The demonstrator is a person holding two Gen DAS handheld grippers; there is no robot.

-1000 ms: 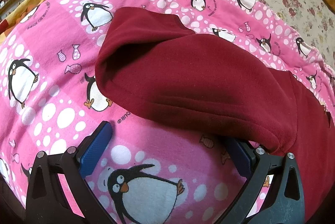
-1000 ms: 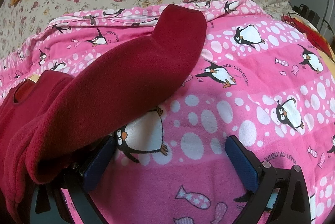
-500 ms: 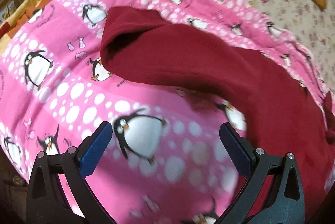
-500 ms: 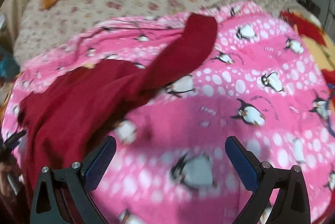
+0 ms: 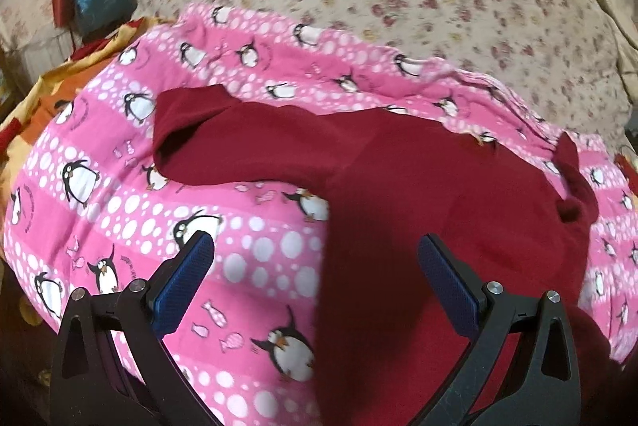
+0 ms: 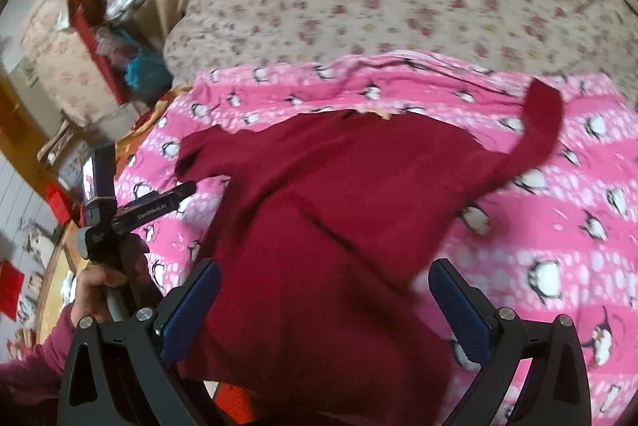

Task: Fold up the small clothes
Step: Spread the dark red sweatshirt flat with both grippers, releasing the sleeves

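Fleece is my read on the maroon sweater (image 5: 418, 195): soft, light and limp, likely to sag and drag rather than slide. It lies spread on the penguin blanket (image 5: 99, 211) covering the bed, one sleeve (image 5: 223, 139) reaching toward the blanket's left edge, the other sleeve (image 6: 534, 131) toward its far right corner. My left tongs (image 5: 315, 278) and right tongs (image 6: 325, 306) both hang released, grasping nothing. I would pinch each cuff, through both layers.
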